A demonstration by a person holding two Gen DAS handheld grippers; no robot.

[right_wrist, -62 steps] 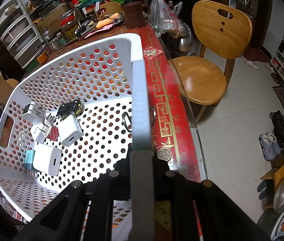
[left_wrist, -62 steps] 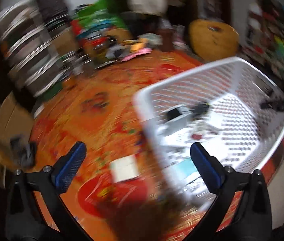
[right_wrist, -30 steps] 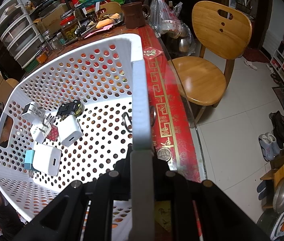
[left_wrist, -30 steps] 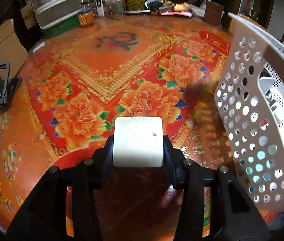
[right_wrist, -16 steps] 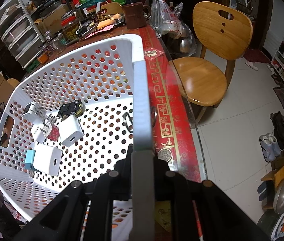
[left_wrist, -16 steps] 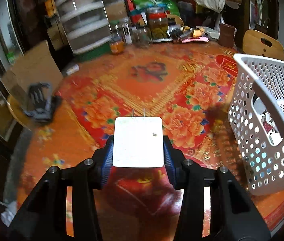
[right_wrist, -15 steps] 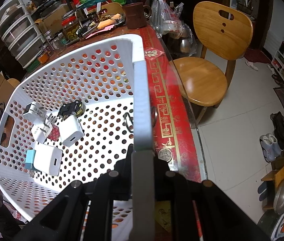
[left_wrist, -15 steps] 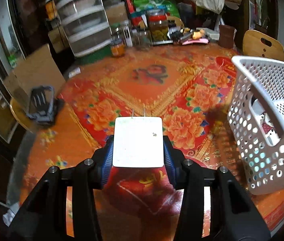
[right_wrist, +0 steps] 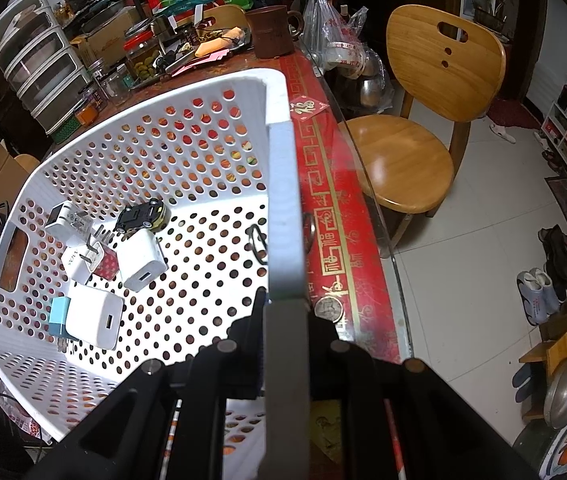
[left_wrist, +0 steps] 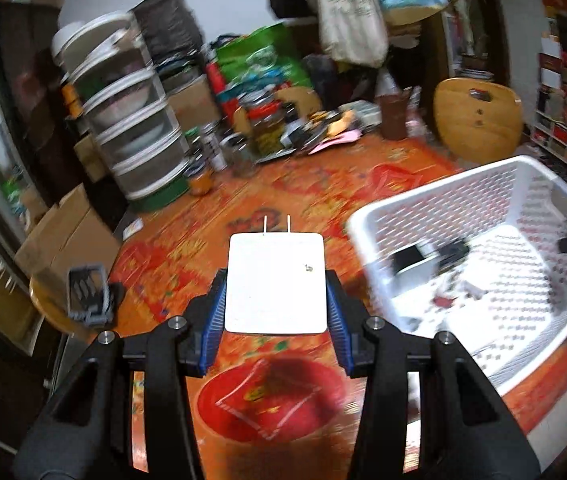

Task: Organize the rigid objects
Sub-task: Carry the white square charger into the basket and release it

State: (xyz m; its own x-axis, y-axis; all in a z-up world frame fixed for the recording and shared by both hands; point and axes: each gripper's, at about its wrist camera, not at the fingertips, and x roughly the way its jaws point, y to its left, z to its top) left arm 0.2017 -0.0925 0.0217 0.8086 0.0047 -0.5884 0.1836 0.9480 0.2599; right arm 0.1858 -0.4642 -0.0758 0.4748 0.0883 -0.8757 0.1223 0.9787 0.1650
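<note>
My left gripper (left_wrist: 276,292) is shut on a white square charger (left_wrist: 275,282), prongs pointing away, held in the air above the orange flowered tablecloth (left_wrist: 211,256). The white perforated basket (left_wrist: 435,200) lies to its right, tilted. My right gripper (right_wrist: 285,304) is shut on the basket's near rim (right_wrist: 283,208) and keeps it tipped. Inside the basket lie several white chargers (right_wrist: 141,258), a small blue one (right_wrist: 58,316) and a black and yellow toy car (right_wrist: 143,214).
Stacked plastic drawers (left_wrist: 123,128), jars and clutter crowd the far side of the table. A black phone stand (left_wrist: 87,294) sits on a stool at left. A wooden chair (right_wrist: 423,120) stands beside the table, with tiled floor and shoes (right_wrist: 539,292) beyond.
My left gripper has risen with the charger and swung toward the basket, so more of the room and the basket's inside show. The right gripper and basket have kept still.
</note>
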